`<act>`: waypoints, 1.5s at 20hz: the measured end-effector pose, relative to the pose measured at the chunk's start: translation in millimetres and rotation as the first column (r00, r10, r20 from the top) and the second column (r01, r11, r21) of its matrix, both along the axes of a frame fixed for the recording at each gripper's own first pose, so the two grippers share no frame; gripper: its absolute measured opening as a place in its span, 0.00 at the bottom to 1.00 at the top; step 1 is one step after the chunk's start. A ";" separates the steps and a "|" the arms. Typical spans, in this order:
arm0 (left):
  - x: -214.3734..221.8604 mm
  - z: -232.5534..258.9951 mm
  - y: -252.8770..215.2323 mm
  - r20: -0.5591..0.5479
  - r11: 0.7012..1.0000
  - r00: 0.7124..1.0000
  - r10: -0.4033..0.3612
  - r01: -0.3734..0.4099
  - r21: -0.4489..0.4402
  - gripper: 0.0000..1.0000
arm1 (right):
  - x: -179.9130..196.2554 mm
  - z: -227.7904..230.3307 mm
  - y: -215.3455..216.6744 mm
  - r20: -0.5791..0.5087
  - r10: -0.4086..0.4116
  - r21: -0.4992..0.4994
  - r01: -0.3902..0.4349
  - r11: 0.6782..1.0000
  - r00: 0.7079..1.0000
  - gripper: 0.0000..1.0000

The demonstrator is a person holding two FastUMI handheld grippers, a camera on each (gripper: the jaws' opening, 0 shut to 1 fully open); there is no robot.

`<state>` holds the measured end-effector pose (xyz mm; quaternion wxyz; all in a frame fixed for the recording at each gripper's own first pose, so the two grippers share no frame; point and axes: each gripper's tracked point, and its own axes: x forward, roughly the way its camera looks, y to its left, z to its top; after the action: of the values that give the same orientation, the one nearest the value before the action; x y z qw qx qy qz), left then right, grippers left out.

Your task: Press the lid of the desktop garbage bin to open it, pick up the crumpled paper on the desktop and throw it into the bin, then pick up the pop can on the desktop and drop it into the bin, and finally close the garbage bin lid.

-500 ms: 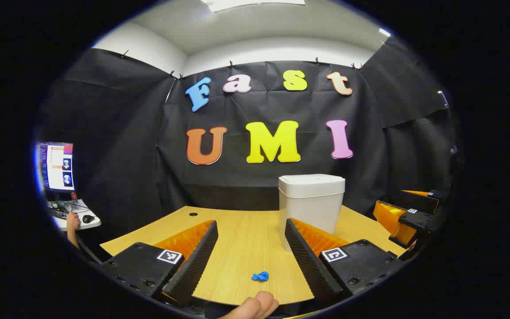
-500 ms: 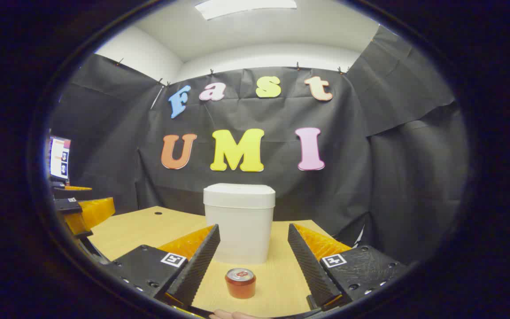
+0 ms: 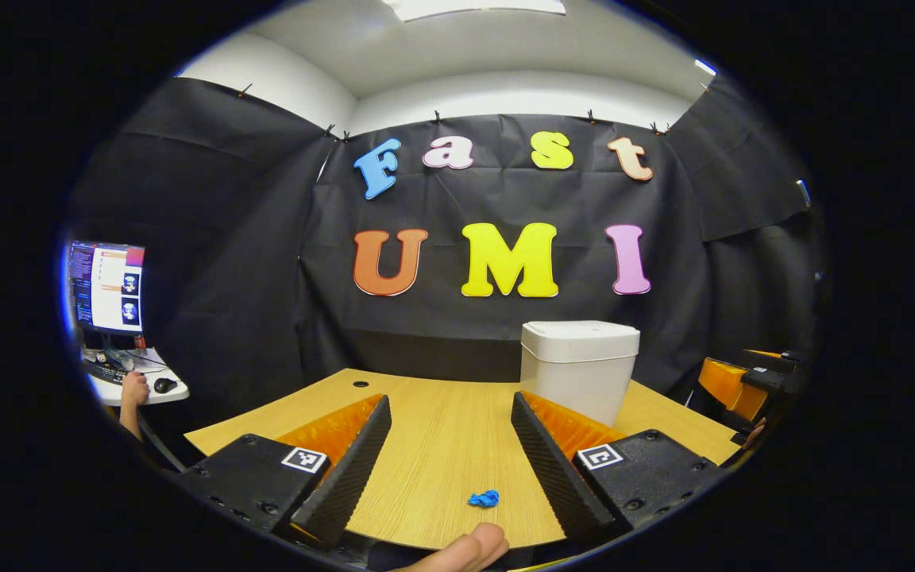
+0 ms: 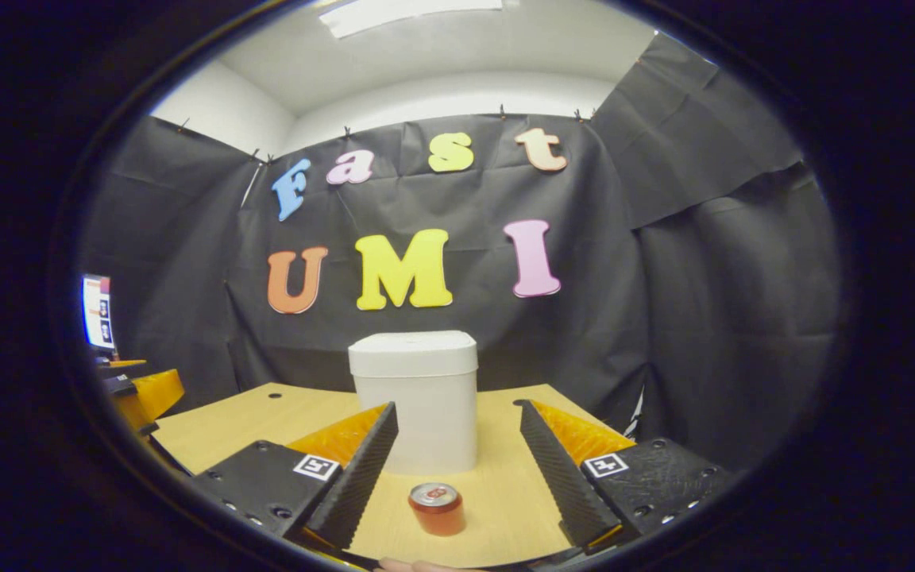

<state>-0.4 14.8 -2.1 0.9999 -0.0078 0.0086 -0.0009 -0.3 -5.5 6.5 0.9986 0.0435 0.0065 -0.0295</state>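
The left gripper (image 3: 449,445) has its fingers spread wide with nothing between them but bare table (image 3: 442,421). The paper (image 3: 484,499), a small blue wad, lies on the wood just ahead of the fingertips, near the table's front edge. A fingertip of the hand (image 3: 465,550) holding the tool shows at the bottom. Farther back and to the right stands the bin (image 3: 578,367), lid down.

The right gripper (image 4: 457,457) is also spread wide and empty. The can (image 4: 436,508) stands upright on the table between its fingers, touching neither. Just behind the can is the bin, lid flat and shut.

By my reading nothing is done yet: the lid has not been pressed, paper and can are both on the table, so every step is left
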 end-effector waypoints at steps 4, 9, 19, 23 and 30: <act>2.0 -4.6 0.3 -0.006 1.000 1.000 0.004 -0.004 0.006 0.98 | 2.3 -3.6 3.1 -0.012 0.014 -0.034 -0.014 0.999 1.000 0.95; 4.4 -10.1 2.4 -0.029 1.000 1.000 0.007 -0.007 -0.003 0.98 | 0.5 -4.6 4.1 -0.009 0.009 -0.052 -0.010 0.999 1.000 0.95; 5.6 -14.1 3.4 -0.046 1.000 0.999 0.003 -0.001 0.029 0.98 | 25.9 2.7 18.1 0.011 0.040 -0.132 -0.038 0.991 0.999 0.95; 7.1 -14.9 7.6 -0.049 1.000 0.999 0.004 -0.003 0.028 0.98 | 48.4 14.3 24.1 0.006 0.059 -0.185 -0.057 0.981 0.998 0.95; 10.0 -18.2 20.6 -0.068 1.000 0.997 0.020 -0.018 0.024 0.99 | 104.6 69.3 23.8 0.015 0.091 -0.060 -0.090 0.994 0.996 0.95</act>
<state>9.7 35.4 -20.3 0.9990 0.0036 0.0429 0.0089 104.3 18.3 75.8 0.9998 0.0137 -0.0015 0.0160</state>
